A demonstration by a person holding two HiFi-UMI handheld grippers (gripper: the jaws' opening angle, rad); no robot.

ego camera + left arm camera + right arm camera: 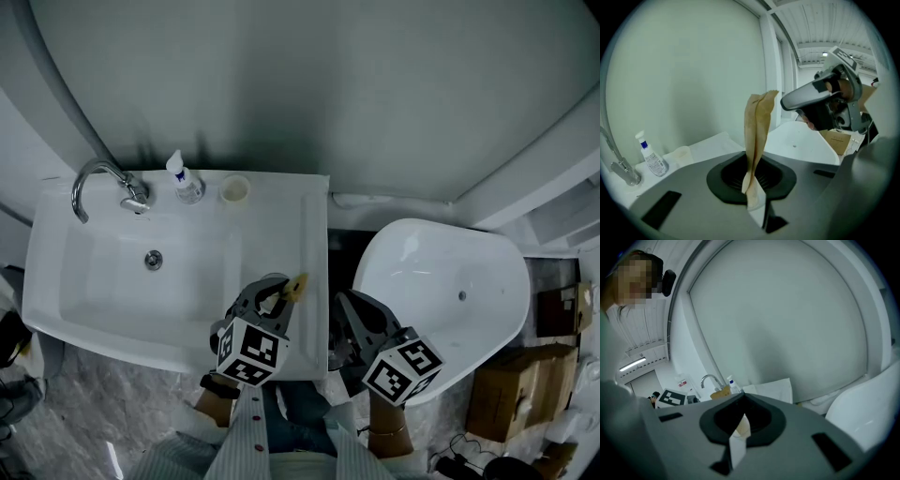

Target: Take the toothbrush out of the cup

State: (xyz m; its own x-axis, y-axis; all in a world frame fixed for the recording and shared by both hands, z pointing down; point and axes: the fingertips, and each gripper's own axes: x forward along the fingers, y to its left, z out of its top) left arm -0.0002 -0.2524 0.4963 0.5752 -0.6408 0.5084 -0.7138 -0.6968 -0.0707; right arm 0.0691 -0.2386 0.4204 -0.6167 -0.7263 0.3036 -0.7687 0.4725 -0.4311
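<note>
The left gripper (pixel 281 298) pinches a tan strip, probably the wrapped toothbrush (pixel 757 131), clear of the cup (pixel 234 189) at eleven o'clock on the basin (pixel 314 244). Removal looks done; setting down remains. The right gripper (pixel 738 434) is pressed together, empty. There is open room at twelve o'clock; the basin's edge lies at three.

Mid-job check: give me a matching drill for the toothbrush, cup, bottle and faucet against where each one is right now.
Things:
1. toothbrush
2. cup
3. bottle
4. faucet

Places:
A. back left corner of the sink
B. clamped in the left gripper
C. back ledge, between faucet and cup
D. back ledge, just right of the bottle

Pairs: 1-B, 2-D, 3-C, 4-A
</note>
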